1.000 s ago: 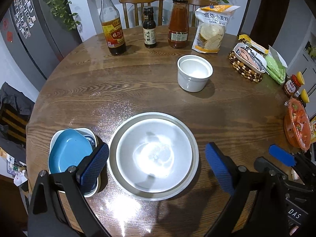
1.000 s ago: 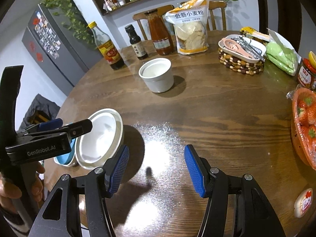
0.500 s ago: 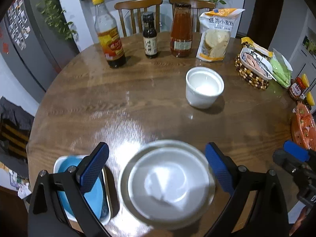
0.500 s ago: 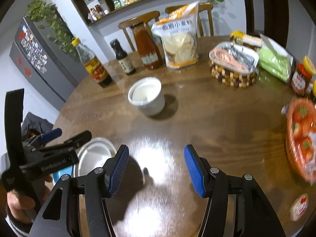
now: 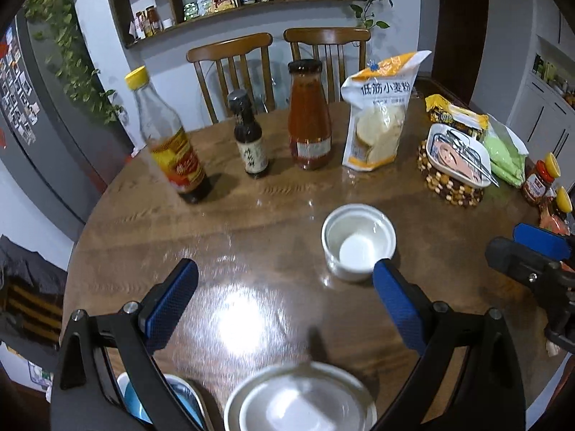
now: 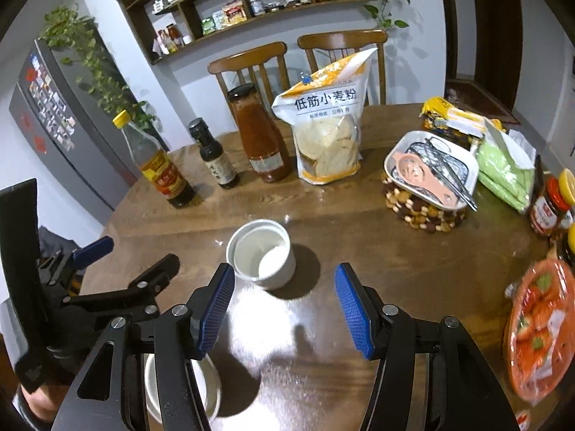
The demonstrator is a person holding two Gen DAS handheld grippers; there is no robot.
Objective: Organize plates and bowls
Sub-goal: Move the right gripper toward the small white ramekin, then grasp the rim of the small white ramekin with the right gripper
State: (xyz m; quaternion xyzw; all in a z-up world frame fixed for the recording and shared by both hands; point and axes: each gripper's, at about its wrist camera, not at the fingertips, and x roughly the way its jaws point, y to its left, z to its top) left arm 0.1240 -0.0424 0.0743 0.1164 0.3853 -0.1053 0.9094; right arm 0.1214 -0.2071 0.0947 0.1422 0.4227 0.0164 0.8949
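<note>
A small deep white bowl (image 5: 358,242) (image 6: 261,249) stands upright near the middle of the round wooden table (image 5: 251,215). A wide white bowl on a grey plate (image 5: 300,400) sits at the near edge, with a blue dish in a white bowl (image 5: 172,400) to its left. My left gripper (image 5: 284,303) is open and empty above the bare wood, its right fingertip just in front of the small bowl. My right gripper (image 6: 284,307) is open and empty too, just short of the small bowl. The wide white bowl (image 6: 208,384) shows partly under its left finger.
Three bottles (image 5: 309,122) and a flour bag (image 5: 381,118) line the far side before two chairs (image 5: 233,68). A tray on a beaded mat (image 6: 429,176), a green packet, jars and a strawberry box (image 6: 539,327) crowd the right. The left gripper's body (image 6: 72,298) is at the right view's left.
Both grippers rose and moved forward over the table toward the small white bowl. The wide bowl and blue dish slid down to the bottom edge of the left wrist view. Jaws stayed the same.
</note>
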